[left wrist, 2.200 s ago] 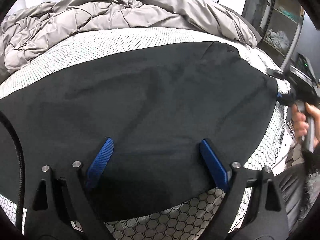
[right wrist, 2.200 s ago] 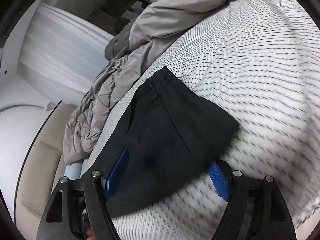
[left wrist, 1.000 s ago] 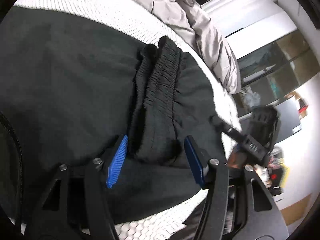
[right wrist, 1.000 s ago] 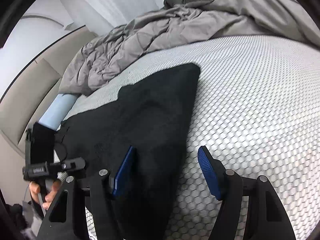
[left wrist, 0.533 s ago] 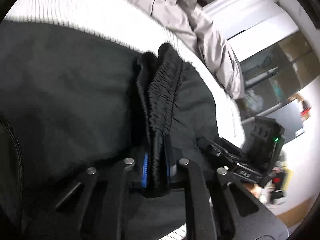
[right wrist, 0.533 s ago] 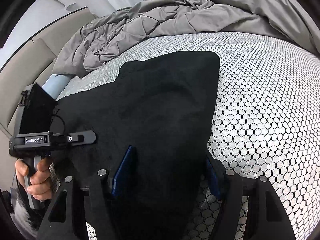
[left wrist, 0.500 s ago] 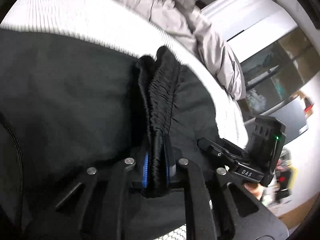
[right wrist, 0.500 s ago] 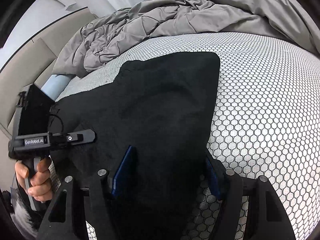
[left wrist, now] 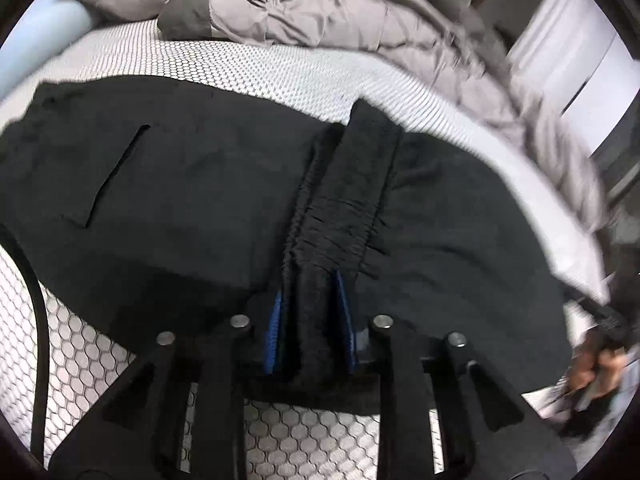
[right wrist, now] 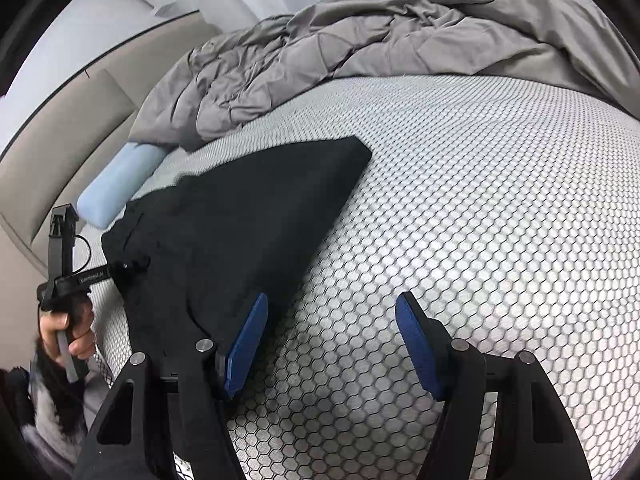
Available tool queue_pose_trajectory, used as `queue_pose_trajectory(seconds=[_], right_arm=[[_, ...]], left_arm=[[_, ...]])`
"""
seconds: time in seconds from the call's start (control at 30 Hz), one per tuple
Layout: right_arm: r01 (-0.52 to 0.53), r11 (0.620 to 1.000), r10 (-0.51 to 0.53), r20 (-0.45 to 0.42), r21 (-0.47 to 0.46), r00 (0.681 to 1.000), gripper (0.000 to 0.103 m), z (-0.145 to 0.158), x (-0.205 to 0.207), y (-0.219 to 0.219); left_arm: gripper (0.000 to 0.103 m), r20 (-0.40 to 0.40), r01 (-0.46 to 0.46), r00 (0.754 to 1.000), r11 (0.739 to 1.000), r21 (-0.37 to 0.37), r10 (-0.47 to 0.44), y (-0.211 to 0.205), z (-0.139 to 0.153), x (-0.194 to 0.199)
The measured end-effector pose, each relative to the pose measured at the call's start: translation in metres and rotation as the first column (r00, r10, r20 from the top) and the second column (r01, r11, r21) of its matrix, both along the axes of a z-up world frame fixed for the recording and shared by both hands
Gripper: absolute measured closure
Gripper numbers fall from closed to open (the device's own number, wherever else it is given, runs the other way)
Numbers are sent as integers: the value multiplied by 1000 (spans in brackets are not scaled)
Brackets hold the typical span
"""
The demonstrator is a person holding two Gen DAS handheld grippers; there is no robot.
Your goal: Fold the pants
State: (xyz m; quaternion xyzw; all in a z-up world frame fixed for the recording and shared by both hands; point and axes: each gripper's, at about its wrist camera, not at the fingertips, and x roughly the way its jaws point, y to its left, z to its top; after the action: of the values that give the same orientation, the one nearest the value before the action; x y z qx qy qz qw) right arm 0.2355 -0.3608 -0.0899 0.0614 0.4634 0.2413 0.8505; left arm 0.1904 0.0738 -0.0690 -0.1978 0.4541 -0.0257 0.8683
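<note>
A: Where are the pants?
B: Spread on the bed. Left gripper fingers pinch the waistband, easing open. Right gripper gapes wide, empty, beside the pants' edge.

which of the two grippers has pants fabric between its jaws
The left gripper: the gathered waistband of the black pants runs between its opening jaws. The right gripper stands wide open over bare mattress.
</note>
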Motion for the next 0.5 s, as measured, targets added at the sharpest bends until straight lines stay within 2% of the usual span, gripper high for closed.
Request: queue_pose_trajectory(seconds=[0.03,0.1,0.13,0.27,0.33,0.47,0.5], right_arm=[[-5,1000,5,-3,1,1000,35,-1,-1,1],[-13,1000,13,-8,15,1000,35,-1,-4,0],[-19,999,20,-19,34,1000,35,-1,-4,-2],[-51,990,64,-95,129,993,35,-6,-9,-9],[-97,978,120,-113,184,986,35,-5,-20,-9],[-188,936,226,-98,299,969,37,0,-43,-2],[-196,930,235,-93,311,967,41,1,-46,3]], left_arm=[[64,8,3,1000,1000,-22,-2,3,4,-3],[49,37,-20,999,998,-55,22,14,13,-12],[47,54,-38,998,997,-61,41,20,19,-17],[47,96,-46,994,997,-61,52,13,37,-28],[47,116,-35,992,998,-50,41,6,49,-35],[46,130,73,989,995,-62,-64,-31,59,-30],[45,126,113,986,992,-56,-105,-50,59,-23]])
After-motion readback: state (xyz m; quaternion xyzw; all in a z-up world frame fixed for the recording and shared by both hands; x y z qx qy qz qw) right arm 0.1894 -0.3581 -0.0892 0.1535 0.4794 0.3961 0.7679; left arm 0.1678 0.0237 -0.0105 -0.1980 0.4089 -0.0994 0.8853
